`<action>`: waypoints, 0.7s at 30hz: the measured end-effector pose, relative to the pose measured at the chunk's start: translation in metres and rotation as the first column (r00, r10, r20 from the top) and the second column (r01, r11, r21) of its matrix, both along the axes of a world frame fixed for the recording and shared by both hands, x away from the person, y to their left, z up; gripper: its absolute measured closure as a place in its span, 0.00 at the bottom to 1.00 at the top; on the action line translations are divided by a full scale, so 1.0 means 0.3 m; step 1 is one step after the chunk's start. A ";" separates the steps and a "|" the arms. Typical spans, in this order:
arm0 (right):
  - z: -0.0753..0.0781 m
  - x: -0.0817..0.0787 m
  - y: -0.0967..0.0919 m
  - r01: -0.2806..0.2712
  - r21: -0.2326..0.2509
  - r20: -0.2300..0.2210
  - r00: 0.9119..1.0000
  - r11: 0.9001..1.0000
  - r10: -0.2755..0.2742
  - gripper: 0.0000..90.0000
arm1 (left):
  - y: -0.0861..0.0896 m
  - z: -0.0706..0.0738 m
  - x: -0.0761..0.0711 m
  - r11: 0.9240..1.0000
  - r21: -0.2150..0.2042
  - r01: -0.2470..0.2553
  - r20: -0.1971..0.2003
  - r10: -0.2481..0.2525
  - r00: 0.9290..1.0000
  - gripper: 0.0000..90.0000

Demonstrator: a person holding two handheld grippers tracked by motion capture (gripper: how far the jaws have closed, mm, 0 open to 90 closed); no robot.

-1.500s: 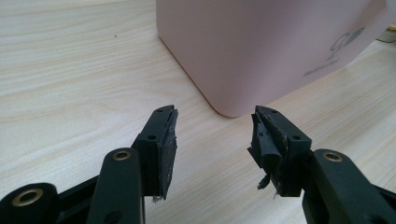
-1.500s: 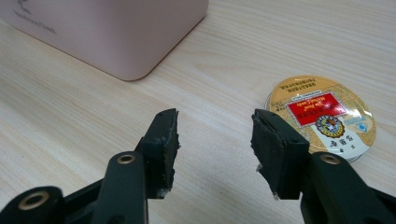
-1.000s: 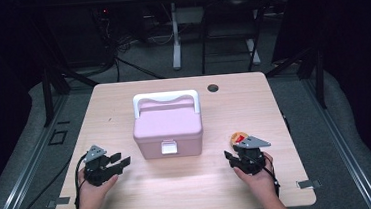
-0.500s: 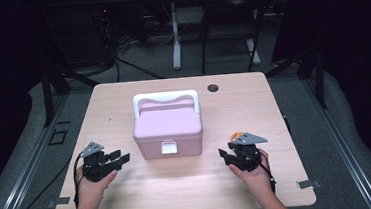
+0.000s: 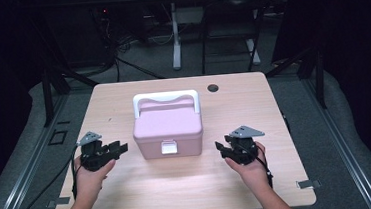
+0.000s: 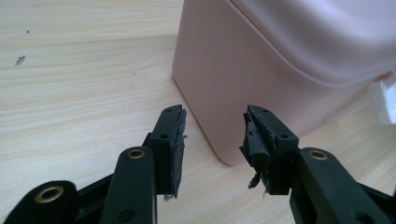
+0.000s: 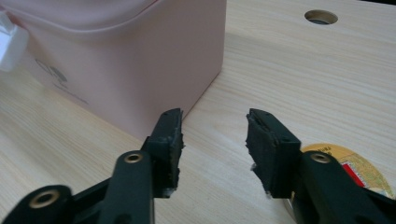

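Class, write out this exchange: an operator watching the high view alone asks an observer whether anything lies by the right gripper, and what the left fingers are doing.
Operator: Anything by the right gripper?
Observer: A round yellow-and-red disc lies flat on the table, close by the right gripper.
Operator: And the left fingers?
Observer: The left gripper has just been closing. Its fingers stand apart, empty, aimed at a corner of the pink box.

A pink lidded box [image 5: 168, 128] with a white handle and front latch stands upright, closed, mid-surface.
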State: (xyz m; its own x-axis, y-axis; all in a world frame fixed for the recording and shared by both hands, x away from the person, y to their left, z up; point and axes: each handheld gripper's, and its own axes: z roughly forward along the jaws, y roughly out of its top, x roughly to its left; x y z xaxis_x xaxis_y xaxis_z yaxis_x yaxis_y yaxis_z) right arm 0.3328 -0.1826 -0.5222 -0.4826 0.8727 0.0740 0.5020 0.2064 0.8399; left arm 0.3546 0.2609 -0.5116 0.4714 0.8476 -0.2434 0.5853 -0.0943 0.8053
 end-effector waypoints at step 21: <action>-0.023 0.147 0.065 0.008 0.034 -0.075 0.997 0.999 -0.005 0.68 | -0.058 -0.029 0.130 1.000 0.007 0.005 -0.013 -0.005 1.000 0.72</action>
State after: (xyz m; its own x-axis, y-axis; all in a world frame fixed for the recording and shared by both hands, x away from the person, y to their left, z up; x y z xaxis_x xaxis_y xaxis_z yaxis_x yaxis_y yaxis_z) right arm 0.3770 -0.1631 -0.5292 -0.4691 0.8720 0.1398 0.5651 0.1747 0.8063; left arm 0.3934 0.2435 -0.5203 0.4727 0.8470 -0.2432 0.5950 -0.1032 0.7971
